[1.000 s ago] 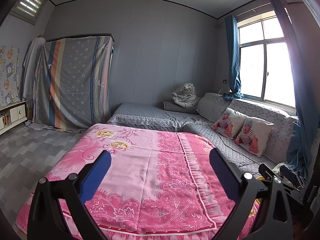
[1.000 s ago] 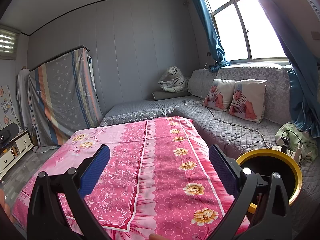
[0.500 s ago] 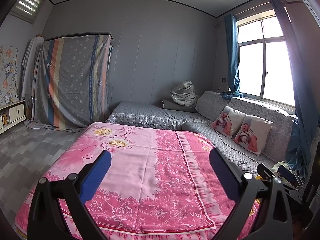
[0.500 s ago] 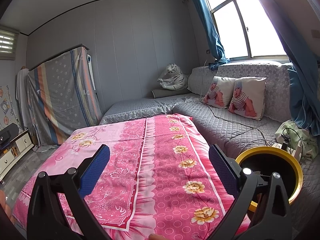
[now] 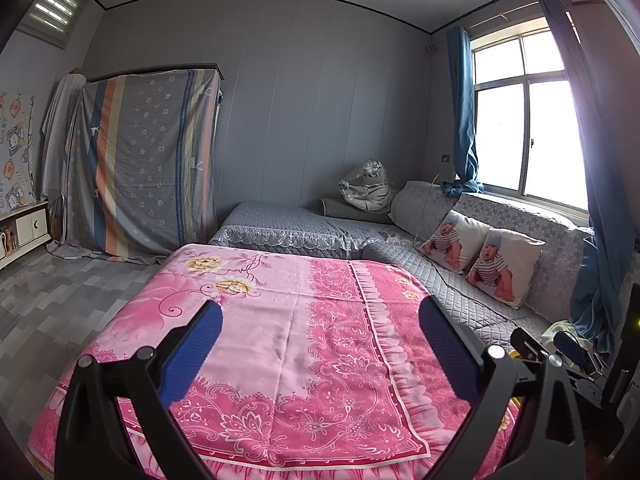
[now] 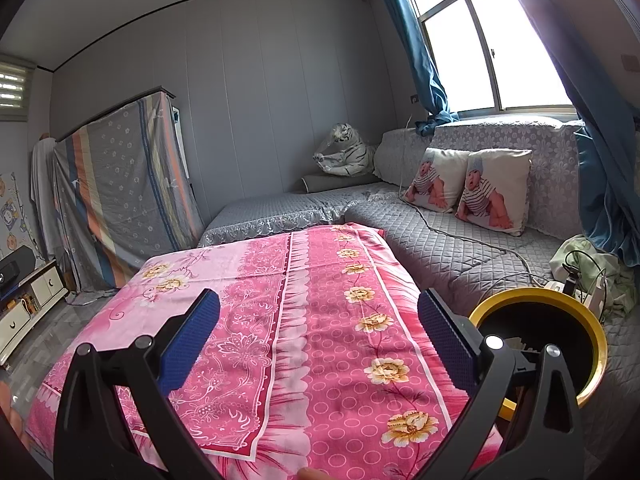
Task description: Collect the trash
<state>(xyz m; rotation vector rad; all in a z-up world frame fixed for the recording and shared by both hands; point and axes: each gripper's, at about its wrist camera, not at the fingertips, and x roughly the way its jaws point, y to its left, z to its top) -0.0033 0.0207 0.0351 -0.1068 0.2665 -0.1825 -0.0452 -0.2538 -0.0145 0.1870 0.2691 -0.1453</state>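
Both claws, left (image 5: 316, 344) and right (image 6: 318, 340), hover agape over pink cloth (image 6: 320, 300).

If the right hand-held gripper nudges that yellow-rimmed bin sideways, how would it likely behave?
The yellow-rimmed bin looks round and open-topped, so it would probably slide or tip rather than roll. It seems to hold little, so it is likely light. The quilted sofa cover beside it may snag it.

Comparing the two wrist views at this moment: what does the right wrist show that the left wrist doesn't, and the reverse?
Right wrist only: the yellow-rimmed bin beside the table, the power strip with cables on the sofa, and the open right gripper.

Left wrist only: the open left gripper and the louvred vent.

Both: the pink floral tablecloth, plush tiger, baby-print cushions, window. No trash shows on the cloth.
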